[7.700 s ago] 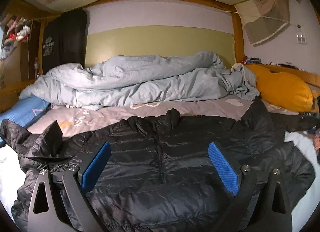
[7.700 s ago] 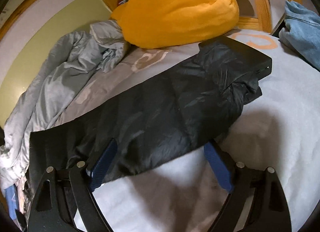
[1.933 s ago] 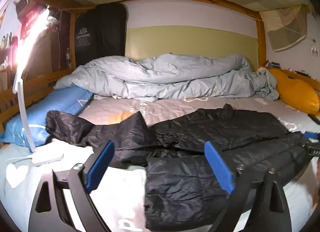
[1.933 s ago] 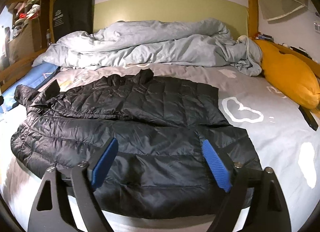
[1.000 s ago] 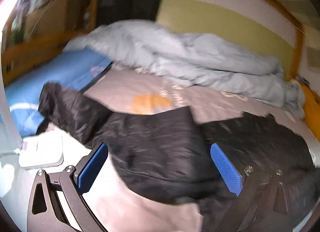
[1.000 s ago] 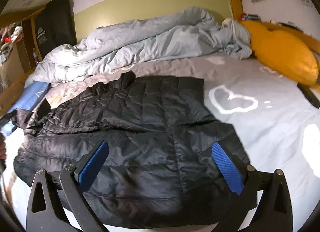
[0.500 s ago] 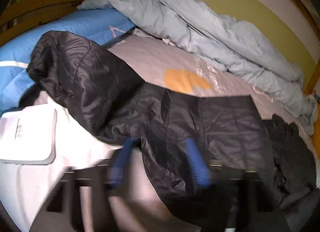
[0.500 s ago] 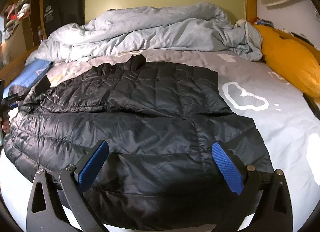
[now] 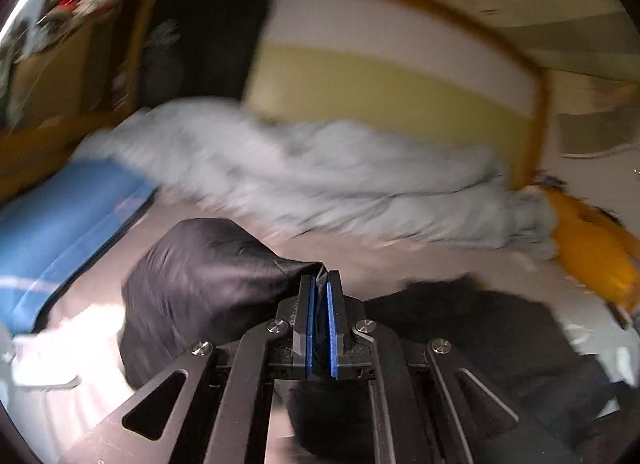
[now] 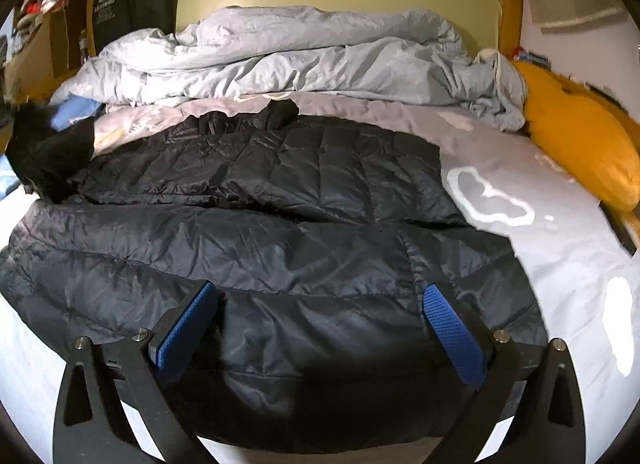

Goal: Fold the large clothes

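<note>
A black puffer jacket lies spread on the bed. The left tool, wide open a second ago, has now clamped its sleeve, lifting it at nine o'clock, ready to fold inward. The right tool hovers wide open, empty, over the hem.

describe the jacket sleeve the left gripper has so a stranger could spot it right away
Start at the crumpled grey duvet heaped at the head of the bed, then come forward to the black puffer jacket spread on the sheet. The sleeve is its far-left end, beside the blue pillow: the only part lifted, pinched in the left gripper.
</note>
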Tool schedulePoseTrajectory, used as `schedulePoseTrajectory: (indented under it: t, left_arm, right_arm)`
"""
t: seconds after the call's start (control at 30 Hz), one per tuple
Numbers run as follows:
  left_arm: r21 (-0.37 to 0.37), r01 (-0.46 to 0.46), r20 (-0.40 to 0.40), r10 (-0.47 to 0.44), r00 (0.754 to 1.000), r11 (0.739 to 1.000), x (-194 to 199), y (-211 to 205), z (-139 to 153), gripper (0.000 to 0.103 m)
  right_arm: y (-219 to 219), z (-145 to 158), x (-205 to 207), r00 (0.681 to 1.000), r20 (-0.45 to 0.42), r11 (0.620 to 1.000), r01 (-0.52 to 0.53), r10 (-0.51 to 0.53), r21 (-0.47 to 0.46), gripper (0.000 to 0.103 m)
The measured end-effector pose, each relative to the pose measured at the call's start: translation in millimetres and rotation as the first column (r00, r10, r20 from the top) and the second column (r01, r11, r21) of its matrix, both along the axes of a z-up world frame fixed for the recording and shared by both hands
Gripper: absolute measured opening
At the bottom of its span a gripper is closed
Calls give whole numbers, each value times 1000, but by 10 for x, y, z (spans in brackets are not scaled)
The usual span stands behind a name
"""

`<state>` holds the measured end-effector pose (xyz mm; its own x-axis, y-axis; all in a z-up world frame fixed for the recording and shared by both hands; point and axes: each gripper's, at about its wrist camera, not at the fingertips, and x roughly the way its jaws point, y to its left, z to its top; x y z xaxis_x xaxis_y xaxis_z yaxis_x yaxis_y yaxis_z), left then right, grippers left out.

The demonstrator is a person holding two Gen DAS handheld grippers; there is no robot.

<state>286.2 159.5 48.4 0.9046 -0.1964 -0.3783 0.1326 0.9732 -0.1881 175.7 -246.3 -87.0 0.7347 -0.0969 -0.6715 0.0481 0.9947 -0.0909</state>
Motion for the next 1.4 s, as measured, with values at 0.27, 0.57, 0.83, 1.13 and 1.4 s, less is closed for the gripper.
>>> schedulePoseTrajectory:
  t: [0.27, 0.57, 0.83, 1.13, 1.4]
  left_arm:
    - [14, 223, -35, -222, 974, 975, 42, -1425, 66, 6]
    - [6, 299, -199, -292, 935, 954, 28, -1983, -639, 6]
    - [214, 217, -52, -211, 976, 952, -479, -1875, -593, 70]
    - [234, 84, -7, -85, 996, 969, -783, -1324, -532, 70]
    - [189, 82, -49, -74, 996, 978, -925, -1033, -575, 70]
  right_arm:
    - [-102, -9, -31, 1000, -14, 999, 3, -3, 32, 102]
    - [-190, -15, -44, 1000, -30, 999, 8, -7, 41, 102]
    - [-145, -1, -71, 1000, -22, 1000, 3, -2, 19, 102]
    - [-3, 20, -122, 1000, 3, 999, -30, 30, -14, 102]
    - [233, 47, -136, 998, 26, 996, -54, 55, -66, 102]
